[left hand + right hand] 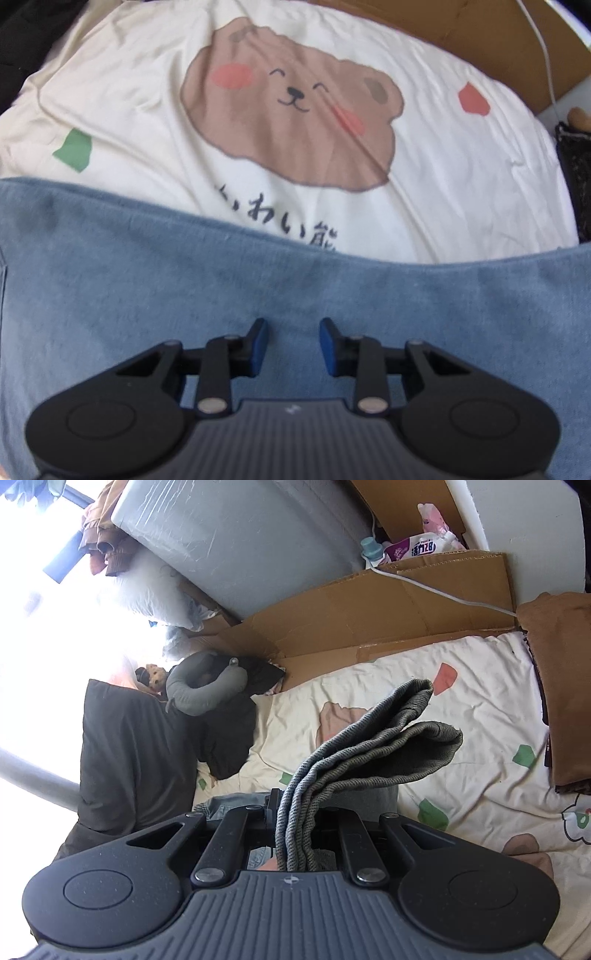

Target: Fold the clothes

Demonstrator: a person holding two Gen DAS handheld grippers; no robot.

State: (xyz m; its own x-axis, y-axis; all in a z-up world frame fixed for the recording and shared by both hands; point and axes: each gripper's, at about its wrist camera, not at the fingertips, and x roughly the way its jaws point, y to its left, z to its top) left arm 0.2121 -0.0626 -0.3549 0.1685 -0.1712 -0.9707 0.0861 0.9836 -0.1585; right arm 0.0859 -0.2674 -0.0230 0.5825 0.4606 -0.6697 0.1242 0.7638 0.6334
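Left hand-held gripper [293,345] open to a moderate gap, blue pads [260,345] apart with nothing between them, poised over blue denim [258,295] that fills the lower half of the left wrist view. Denim cut off at both sides and under the gripper body, so garment type hard to tell; far edge lying across a cream bedsheet [461,177] and hiding part of the black printed lettering [291,230]. Bear face [291,118] printed on the sheet beyond, with a green patch [74,149] and a red patch [472,98] to either side. Whole left view slightly blurred.

Right hand-held gripper [295,819] clamped on a grey knit garment [369,746], several layers bunched between the fingers; fingertips themselves mostly buried in the cloth. Garment sticking forward and up off the bed, its free ends folded over, clear of the sheet [461,709]. A strip of denim [229,801] just visible beneath the fingers, mostly hidden.

Bed as the work surface, sheet wrinkled. Brown folded fabric [565,686] stacked at the right edge, cut off by the frame. Dark clothes [140,753] heaped on the left, a grey neck pillow [207,686] on top, a small plush toy [155,675] beside it. Flattened cardboard [369,609] along the bed's far side, a white cable [443,590] across it, a grey mattress-like slab [240,542] leaning behind. Window glare washing out the left side
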